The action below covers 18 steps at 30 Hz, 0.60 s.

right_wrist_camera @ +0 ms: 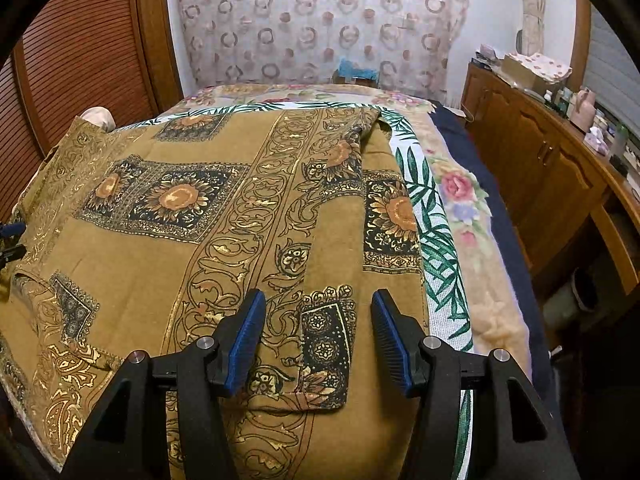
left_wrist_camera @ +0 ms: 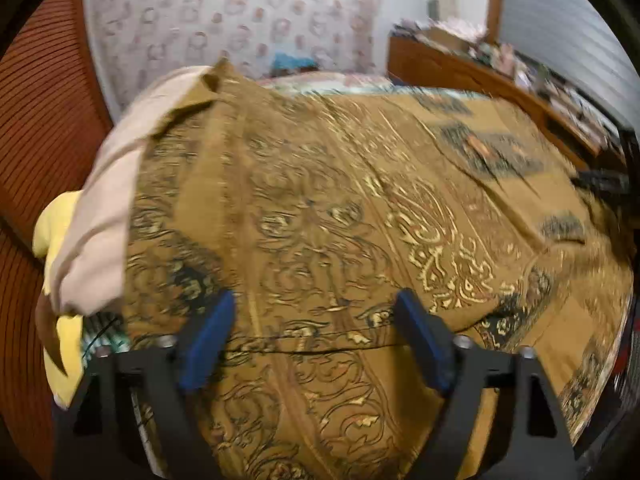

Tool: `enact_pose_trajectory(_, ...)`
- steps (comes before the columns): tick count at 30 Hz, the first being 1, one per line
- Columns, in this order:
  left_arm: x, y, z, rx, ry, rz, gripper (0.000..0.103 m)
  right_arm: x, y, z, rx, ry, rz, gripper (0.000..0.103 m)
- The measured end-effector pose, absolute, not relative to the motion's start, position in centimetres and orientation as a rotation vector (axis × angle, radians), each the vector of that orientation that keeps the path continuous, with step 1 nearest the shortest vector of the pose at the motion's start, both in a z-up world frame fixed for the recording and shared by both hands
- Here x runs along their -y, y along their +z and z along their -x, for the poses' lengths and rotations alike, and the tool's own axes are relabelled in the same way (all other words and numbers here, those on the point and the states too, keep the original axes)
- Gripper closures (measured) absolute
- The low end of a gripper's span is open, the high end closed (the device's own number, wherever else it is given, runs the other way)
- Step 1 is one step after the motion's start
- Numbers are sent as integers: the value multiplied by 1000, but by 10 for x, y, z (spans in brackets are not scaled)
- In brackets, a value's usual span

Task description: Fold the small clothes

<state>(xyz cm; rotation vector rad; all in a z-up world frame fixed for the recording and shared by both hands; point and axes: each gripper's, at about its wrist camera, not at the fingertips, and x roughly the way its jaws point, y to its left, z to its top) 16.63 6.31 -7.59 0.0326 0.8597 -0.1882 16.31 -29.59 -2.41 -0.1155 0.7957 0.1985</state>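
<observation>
Garment [right_wrist_camera: 224, 216] of brown cloth with gold scrolls and dark sunflower squares lies spread flat on the bed [right_wrist_camera: 452, 200], and it fills most of both views. In the right wrist view the right gripper [right_wrist_camera: 318, 338] hangs just above the near part of the garment, close to its right edge, where a folded strip of the cloth runs away from the camera. Its blue pads [right_wrist_camera: 244, 340] stand apart and nothing is between them; they do not press the cloth. In the left wrist view the left gripper [left_wrist_camera: 312, 344] is over the near left part of the same garment, above a seam line. Its jaws are also apart, wider than the right ones, and hold nothing. This view is blurred, so small details are not clear. At the left edge of the garment there is a beige cloth [left_wrist_camera: 104, 216] and under it something yellow [left_wrist_camera: 60, 240]. Under the garment lies a white sheet with green leaves [right_wrist_camera: 436, 248] and a blanket with pink flowers [right_wrist_camera: 460, 188]. Behind the bed hangs a curtain [right_wrist_camera: 320, 24] with ring patterns. A wooden louvred door [right_wrist_camera: 80, 60] stands on the left, and a wooden cabinet [right_wrist_camera: 540, 152] with many small things on top is on the right.
</observation>
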Motion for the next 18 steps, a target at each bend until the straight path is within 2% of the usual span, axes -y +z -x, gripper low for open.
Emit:
enact_pose_trajectory(2,-70,-72,-163,-839,-192,10,32,296,-24,-163,-795,199,116,45)
enact_pose_trajectory(4,-79,-67,-157,-814,-177,35,46,296,-25,-163,-795,198,116,45)
enact_pose_trajectory(6,-88,-61,-153,-796,-132,32,53,296,-24,-162,-794,199,115,45)
enact_pose_trajectory(17,-115,-68,-157,-819,-24,23,56,296,-24,-162,-794,199,116,45)
enact_pose_trajectory(18,-114,-70,-157,-819,-37,17,63,296,-24,-162,-794,199,116,45)
